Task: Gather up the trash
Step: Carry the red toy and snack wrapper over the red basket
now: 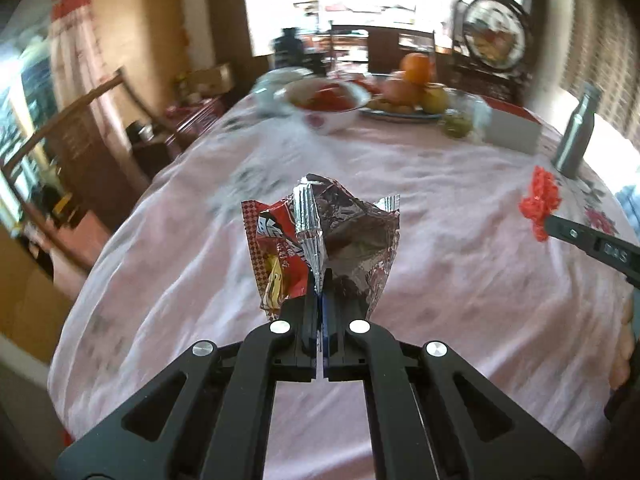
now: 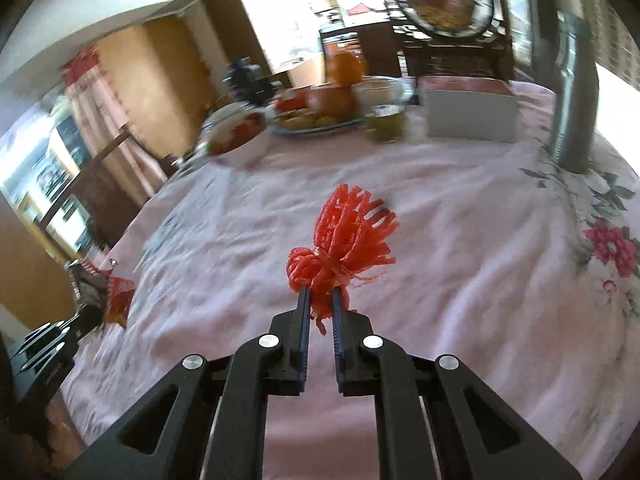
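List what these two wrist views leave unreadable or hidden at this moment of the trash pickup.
- Snack wrapper, left wrist view: its print is crumpled and too blurred to read; the lower end is hidden between the left gripper's shut fingers.
- Red mesh netting, right wrist view: its lower end is hidden inside the right gripper.
- Far dishes, both views: motion blur hides what the bowl contains.
- No trash bin appears in either view.

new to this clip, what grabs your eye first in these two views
A crumpled red-and-silver snack wrapper sticks up, pinched in the shut left gripper above the pink tablecloth. The right gripper clamps a red foam fruit net. Behind them stands a fruit plate.
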